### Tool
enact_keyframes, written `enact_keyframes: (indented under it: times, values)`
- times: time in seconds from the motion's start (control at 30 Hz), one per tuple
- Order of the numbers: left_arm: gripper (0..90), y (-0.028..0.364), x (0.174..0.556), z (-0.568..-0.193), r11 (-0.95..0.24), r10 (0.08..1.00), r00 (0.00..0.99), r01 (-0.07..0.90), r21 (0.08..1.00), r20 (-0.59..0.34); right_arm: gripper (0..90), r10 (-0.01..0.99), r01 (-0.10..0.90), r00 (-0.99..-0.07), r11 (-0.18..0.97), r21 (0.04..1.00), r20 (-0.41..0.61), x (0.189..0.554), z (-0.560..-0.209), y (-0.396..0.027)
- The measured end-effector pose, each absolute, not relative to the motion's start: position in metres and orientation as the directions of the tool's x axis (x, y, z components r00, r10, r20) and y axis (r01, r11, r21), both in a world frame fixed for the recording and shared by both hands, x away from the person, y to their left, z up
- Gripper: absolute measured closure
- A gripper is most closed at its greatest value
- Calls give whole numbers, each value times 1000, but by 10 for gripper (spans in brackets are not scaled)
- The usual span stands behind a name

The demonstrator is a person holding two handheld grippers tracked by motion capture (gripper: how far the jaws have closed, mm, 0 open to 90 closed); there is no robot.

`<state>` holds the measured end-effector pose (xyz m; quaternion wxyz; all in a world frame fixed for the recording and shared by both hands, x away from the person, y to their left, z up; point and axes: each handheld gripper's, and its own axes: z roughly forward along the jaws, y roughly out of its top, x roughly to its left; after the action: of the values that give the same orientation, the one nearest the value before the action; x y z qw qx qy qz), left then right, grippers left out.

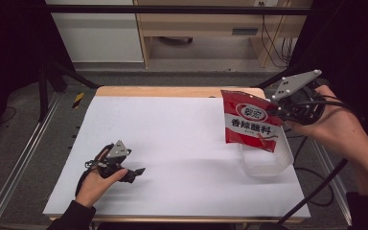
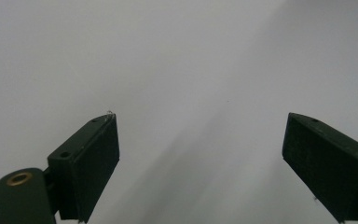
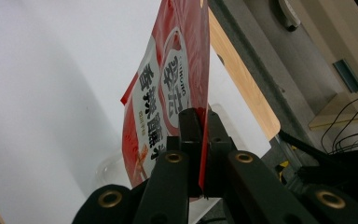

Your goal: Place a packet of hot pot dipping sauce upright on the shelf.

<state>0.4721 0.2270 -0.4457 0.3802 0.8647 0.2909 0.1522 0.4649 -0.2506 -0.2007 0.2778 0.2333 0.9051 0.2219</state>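
The right hand-held gripper (image 1: 277, 109) is clamped on the edge of a red packet (image 1: 250, 121), hanging above a clear tub (image 1: 268, 163) at 3 o'clock on the surface (image 1: 172, 143). The left hand-held gripper (image 1: 136, 172), at 8 o'clock, rests with jaws apart.

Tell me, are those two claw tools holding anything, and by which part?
The right gripper pinches the red sauce packet by its edge, above the clear plastic container. The left gripper is open and holds nothing.
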Motion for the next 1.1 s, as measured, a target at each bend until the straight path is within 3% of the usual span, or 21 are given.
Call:
enact_keyframes:
  times: [0.63,1.1]
  values:
    - [111,226,470,-447,-547,615,787,387,742,42,897,622,392,-702,745,540,-347,473,-228,-295]
    - [111,224,470,-450,-558,609,792,391,732,41,896,659,428,-687,707,563,-305,480,-275,-299]
